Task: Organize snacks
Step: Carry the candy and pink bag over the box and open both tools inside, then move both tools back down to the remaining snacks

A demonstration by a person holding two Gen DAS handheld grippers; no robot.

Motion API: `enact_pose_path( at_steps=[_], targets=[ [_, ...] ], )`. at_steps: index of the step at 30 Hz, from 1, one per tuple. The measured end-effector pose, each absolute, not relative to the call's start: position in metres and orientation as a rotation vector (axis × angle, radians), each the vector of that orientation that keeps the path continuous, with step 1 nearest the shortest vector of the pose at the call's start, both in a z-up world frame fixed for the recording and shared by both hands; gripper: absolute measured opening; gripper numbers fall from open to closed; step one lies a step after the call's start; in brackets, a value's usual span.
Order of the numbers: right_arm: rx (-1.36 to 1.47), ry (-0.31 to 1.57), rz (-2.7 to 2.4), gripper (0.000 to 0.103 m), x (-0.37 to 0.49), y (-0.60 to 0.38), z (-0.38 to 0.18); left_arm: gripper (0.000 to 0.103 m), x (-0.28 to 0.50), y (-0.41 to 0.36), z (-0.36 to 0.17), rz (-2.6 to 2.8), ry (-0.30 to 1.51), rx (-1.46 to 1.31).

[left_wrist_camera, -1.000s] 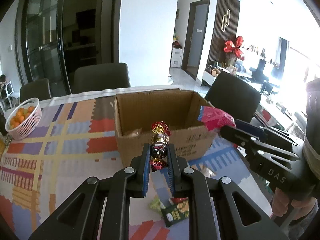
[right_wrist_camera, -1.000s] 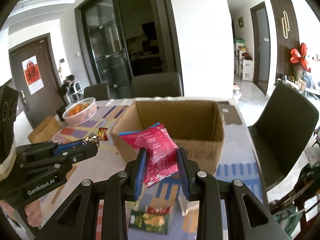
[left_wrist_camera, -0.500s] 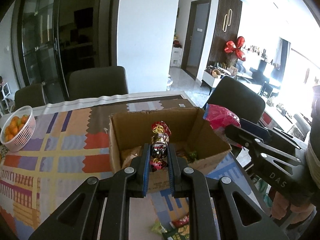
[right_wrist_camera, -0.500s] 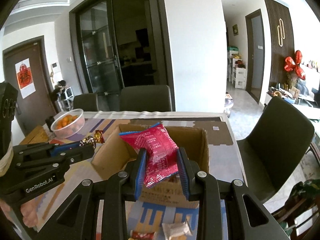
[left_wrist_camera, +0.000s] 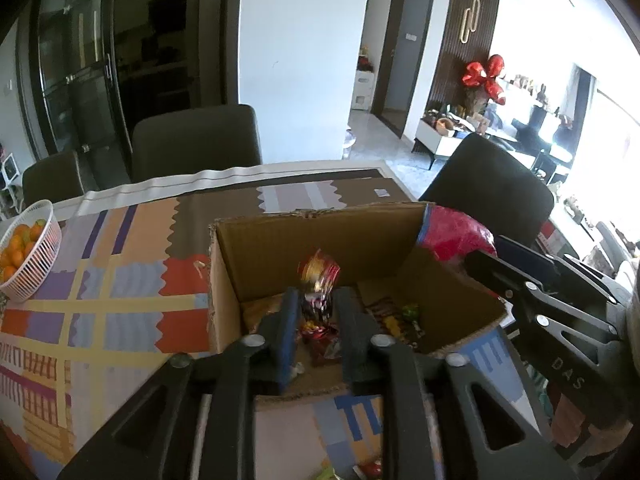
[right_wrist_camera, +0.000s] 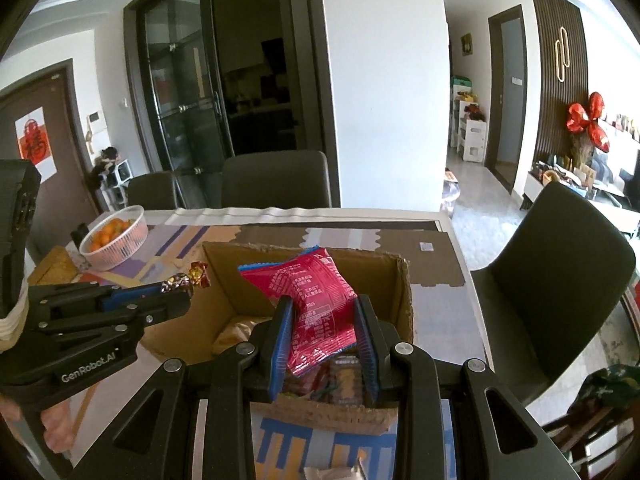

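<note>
An open cardboard box (left_wrist_camera: 228,272) stands on the patterned tablecloth, with several snack packets inside (left_wrist_camera: 396,320). My left gripper (left_wrist_camera: 318,300) is above the box with its jaws a little wider; the red-and-gold foil candy (left_wrist_camera: 318,280) between them looks blurred. In the right wrist view my right gripper (right_wrist_camera: 322,320) is shut on a pink-red snack packet (right_wrist_camera: 310,292) held over the box (right_wrist_camera: 404,300). The left gripper (right_wrist_camera: 176,292) with the candy (right_wrist_camera: 196,274) shows at the left there. The right gripper and pink packet (left_wrist_camera: 452,236) show at the box's right edge in the left wrist view.
A white basket of oranges (left_wrist_camera: 24,252) stands at the table's far left, also in the right wrist view (right_wrist_camera: 114,236). Dark chairs (left_wrist_camera: 196,140) surround the table. Loose snack packets lie on the table in front of the box (right_wrist_camera: 340,472).
Both grippers have moved forward and over the box, so its inside now shows. The left jaws have spread slightly and the candy looks blurred. The pink packet stays gripped.
</note>
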State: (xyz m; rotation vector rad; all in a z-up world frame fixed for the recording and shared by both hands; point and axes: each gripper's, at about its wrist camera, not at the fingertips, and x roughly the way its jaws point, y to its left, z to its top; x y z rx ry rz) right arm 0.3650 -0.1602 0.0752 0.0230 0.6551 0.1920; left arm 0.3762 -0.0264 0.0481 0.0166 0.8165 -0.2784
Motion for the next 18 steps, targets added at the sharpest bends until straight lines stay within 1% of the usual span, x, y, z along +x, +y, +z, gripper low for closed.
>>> enact_pose_path(
  at_steps=[1,3,4,10,14,18],
  targets=[
    [0.018,0.662,0.186,0.032,0.367,-0.16,0.073,0.044,0.376,-0.026,0.047,-0.271,0.822,0.019],
    [0.021,0.677,0.174,0.042,0.368,-0.16,0.071,0.045,0.37,-0.025,0.049,-0.274,0.805,0.023],
    [0.025,0.683,0.168,0.048,0.368,-0.16,0.07,0.046,0.363,-0.026,0.049,-0.269,0.796,0.034],
    [0.011,0.673,0.181,0.049,0.344,-0.159,0.07,0.049,0.333,-0.023,0.051,-0.247,0.762,0.065],
    [0.008,0.653,0.204,0.053,0.322,-0.157,0.072,0.049,0.316,-0.02,0.052,-0.256,0.753,0.061],
    [0.009,0.643,0.217,0.055,0.304,-0.154,0.073,0.049,0.296,-0.018,0.049,-0.253,0.748,0.059]
  ],
)
